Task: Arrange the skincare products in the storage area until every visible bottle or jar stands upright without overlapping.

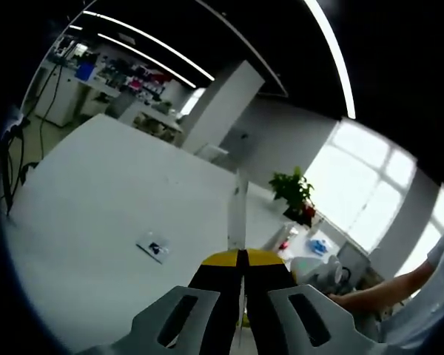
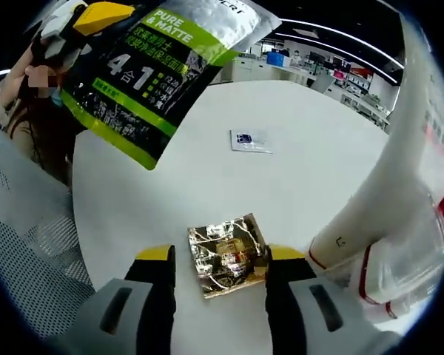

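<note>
Black sachet [image 2: 159, 70] pinched by left gripper [image 1: 242, 255]; right gripper [image 2: 216, 259] wide around foil packet [image 2: 226, 255].

White surface [image 2: 296, 177]. Crinkled gold-foil sachet [image 2: 228, 255] between right tool [image 2: 220, 266], yellow-tipped black jaws on grey. Black pouch [image 2: 163, 66], lime-green band, white print, silver top. White tube [image 2: 385, 192], red trim. Left tool [image 1: 243, 260] yellow, black, grey. White packet [image 1: 154, 246], dark patch.

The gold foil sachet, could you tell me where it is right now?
In the right gripper view, the gold foil sachet lies on the white table, between the right gripper's open jaws.
</note>
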`<act>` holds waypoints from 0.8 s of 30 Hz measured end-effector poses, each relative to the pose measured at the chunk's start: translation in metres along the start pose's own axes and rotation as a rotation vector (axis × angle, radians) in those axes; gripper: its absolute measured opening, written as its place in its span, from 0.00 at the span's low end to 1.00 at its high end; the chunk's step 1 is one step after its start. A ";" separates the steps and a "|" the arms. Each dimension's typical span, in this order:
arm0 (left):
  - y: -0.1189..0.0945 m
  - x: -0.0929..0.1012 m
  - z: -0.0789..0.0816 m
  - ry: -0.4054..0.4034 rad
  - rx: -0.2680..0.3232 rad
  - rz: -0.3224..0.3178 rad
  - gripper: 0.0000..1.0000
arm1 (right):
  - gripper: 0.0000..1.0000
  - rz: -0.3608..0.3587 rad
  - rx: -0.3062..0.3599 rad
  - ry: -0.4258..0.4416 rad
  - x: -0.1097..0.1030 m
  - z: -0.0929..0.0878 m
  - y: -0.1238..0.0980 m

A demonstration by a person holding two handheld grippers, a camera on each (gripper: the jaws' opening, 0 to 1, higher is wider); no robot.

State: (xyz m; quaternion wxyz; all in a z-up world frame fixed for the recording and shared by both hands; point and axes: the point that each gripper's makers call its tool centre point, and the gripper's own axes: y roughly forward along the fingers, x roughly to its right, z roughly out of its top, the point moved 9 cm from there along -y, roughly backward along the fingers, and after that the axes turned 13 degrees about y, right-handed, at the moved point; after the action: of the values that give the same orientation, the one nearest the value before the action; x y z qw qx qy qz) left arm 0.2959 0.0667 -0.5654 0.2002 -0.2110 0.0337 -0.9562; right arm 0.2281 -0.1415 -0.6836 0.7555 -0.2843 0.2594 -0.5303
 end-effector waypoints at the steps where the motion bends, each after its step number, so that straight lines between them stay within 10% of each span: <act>1: 0.000 0.000 0.000 -0.002 0.000 0.000 0.00 | 0.46 0.013 -0.012 0.025 0.000 -0.001 0.000; 24: 0.020 0.006 -0.009 -0.021 -0.057 -0.021 0.00 | 0.29 0.142 -0.115 -0.071 0.001 -0.021 -0.027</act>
State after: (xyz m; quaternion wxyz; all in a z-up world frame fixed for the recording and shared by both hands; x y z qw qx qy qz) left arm 0.2946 0.0463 -0.5737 0.1845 -0.2268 0.0565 -0.9546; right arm 0.1961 -0.1531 -0.6789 0.7821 -0.3267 0.2821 -0.4493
